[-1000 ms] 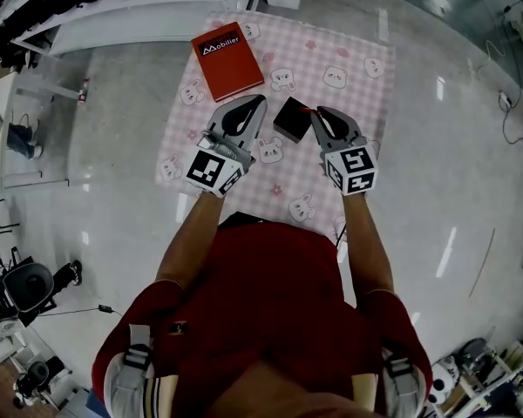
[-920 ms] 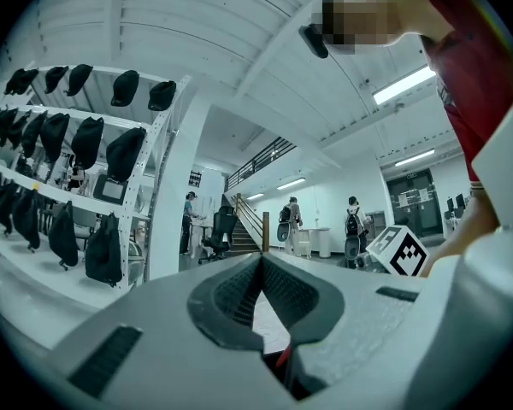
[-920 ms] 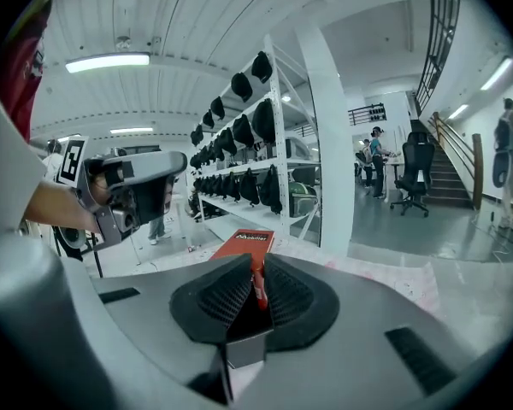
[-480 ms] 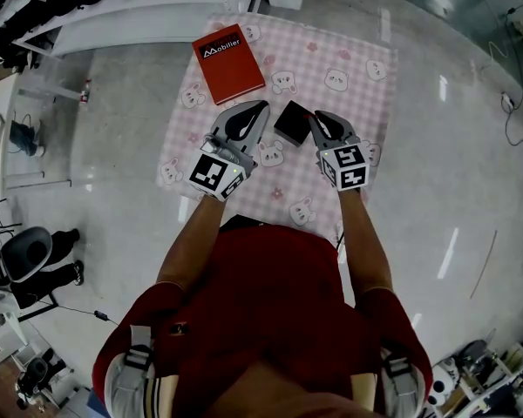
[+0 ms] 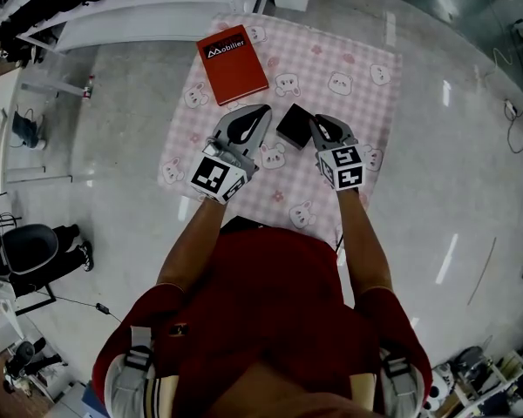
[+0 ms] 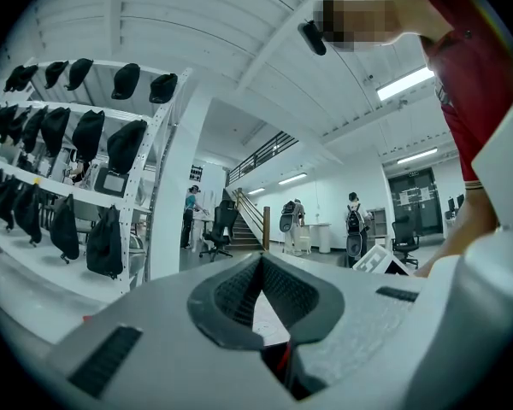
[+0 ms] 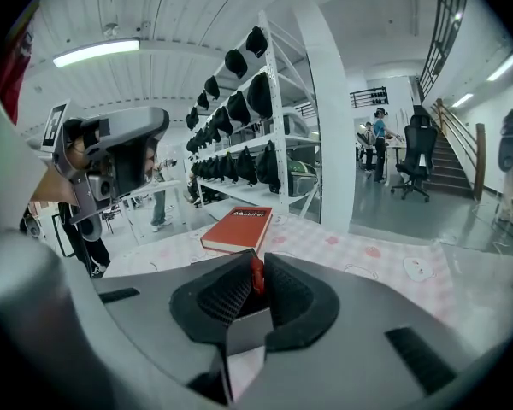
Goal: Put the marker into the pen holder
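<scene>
A black box-shaped pen holder (image 5: 294, 125) stands on the pink checked mat (image 5: 349, 50), between my two grippers. My right gripper (image 5: 319, 124) is just right of the holder, its tips beside the holder's right edge. It is shut on a red marker (image 7: 256, 273), whose end shows between the dark pads. My left gripper (image 5: 258, 111) hovers just left of the holder, and in the left gripper view (image 6: 262, 263) its tips meet with nothing between them. That gripper also shows in the right gripper view (image 7: 111, 156), at the left.
A red book (image 5: 234, 63) lies on the mat's far left corner and shows ahead in the right gripper view (image 7: 238, 229). Around the mat is polished floor. White shelving (image 7: 265, 109) with dark caps stands beyond, and people stand in the distance.
Both grippers and the holder sit slightly lower in the head view as the camera shifted. Their places relative to each other and the right grip look the same.
</scene>
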{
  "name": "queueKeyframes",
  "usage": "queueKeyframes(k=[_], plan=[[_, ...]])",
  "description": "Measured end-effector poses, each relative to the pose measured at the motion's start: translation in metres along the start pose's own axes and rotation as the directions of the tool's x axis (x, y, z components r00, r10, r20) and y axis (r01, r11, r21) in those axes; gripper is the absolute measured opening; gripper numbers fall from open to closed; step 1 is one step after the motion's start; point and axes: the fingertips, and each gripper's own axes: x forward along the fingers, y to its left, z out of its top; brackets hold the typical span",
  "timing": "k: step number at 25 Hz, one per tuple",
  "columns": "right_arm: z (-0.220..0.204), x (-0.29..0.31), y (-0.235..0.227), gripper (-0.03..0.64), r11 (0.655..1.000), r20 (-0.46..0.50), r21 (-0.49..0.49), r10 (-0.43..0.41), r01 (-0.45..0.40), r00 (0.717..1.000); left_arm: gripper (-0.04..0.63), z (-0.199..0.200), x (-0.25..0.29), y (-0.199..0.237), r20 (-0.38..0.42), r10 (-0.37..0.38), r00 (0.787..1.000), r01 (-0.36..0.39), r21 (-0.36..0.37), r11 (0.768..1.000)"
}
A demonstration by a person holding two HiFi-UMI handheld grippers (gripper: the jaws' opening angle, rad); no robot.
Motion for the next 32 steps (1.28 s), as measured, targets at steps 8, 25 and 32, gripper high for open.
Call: queueKeyframes(k=[8, 25, 32], plan=[[-0.006, 0.005, -0.001, 0.044, 1.0, -0.027, -0.011, -0.001, 0.0, 1.0, 0.006, 0.0, -0.002, 0.0, -0.012, 0.013, 1.0, -0.013, 0.002, 1.0], [-0.006, 0.01, -0.002, 0.099, 1.0, -0.007, -0.024, -0.007, 0.006, 1.0, 0.006, -0.005, -0.006, -0.002, -0.025, 0.022, 0.999, -0.021, 0.009, 1.0], [0.011, 0.001, 0.003, 0.135, 0.999, 0.043, -0.037, 0.001, 0.0, 0.999, 0.006, -0.002, -0.008, -0.004, -0.025, 0.015, 1.0, -0.015, 0.011, 1.0]])
